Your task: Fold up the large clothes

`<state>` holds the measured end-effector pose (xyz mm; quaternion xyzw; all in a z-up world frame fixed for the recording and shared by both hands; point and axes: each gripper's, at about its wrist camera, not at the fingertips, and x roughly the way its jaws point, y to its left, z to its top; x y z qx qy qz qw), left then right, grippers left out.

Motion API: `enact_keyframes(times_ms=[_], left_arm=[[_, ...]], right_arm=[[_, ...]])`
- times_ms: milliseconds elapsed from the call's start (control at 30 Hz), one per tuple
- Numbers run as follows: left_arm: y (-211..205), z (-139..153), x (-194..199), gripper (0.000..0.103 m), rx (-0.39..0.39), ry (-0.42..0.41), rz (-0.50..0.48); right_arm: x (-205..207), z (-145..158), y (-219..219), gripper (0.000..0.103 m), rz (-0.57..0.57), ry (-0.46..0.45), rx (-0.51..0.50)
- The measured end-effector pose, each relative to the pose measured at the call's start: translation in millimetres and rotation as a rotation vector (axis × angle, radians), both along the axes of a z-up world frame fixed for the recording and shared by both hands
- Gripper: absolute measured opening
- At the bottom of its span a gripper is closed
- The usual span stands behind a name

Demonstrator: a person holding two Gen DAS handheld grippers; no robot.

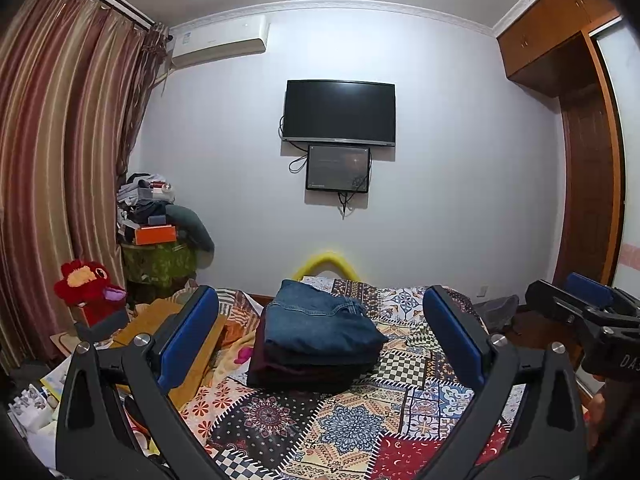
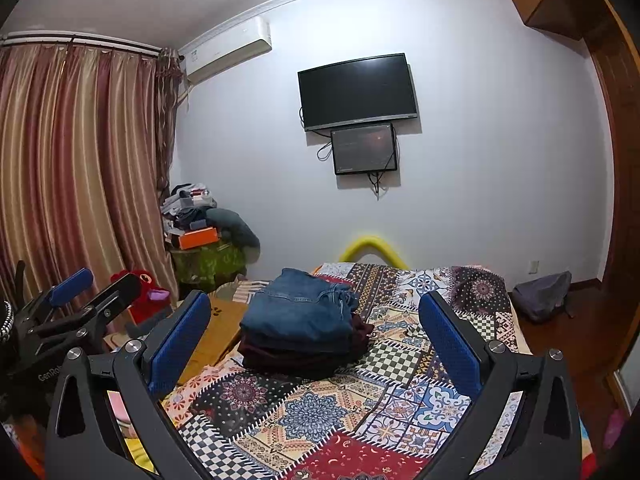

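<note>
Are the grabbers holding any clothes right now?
No. The left gripper and right gripper are both open with nothing between their fingers. The folded jeans lie on the stack on the bed, untouched.

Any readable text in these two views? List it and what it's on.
"GenRob", cut off: black body of the left hand-held gripper, right wrist view.
"DA", cut off: black body of the right hand-held gripper, left wrist view.
White wall air conditioner sticker, black wall television badge: too small.

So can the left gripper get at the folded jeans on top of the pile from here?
Probably yes: the left gripper is open, and nothing lies between it and the folded jeans.
</note>
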<state>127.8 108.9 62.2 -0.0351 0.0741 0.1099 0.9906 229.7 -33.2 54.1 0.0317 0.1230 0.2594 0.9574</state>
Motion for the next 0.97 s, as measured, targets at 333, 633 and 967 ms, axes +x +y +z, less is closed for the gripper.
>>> enact_keyframes(times_ms=[333, 633, 967], left_arm=[[-2.3, -1.2, -0.3, 0.103, 0.0, 0.007, -0.021], [-4.3, -3.7, 1.9, 0.103, 0.001, 0.02, -0.014], [-3.3, -7.2, 3.5, 0.103, -0.007, 0.029, -0.021]], right_arm=[[-1.0, 1.1, 3.1, 0.103, -0.007, -0.004, -0.008], [-0.6, 0.5, 3.9, 0.103, -0.014, -0.004, -0.012], [1.8, -1.1, 5.5, 0.103, -0.017, 0.004, -0.016]])
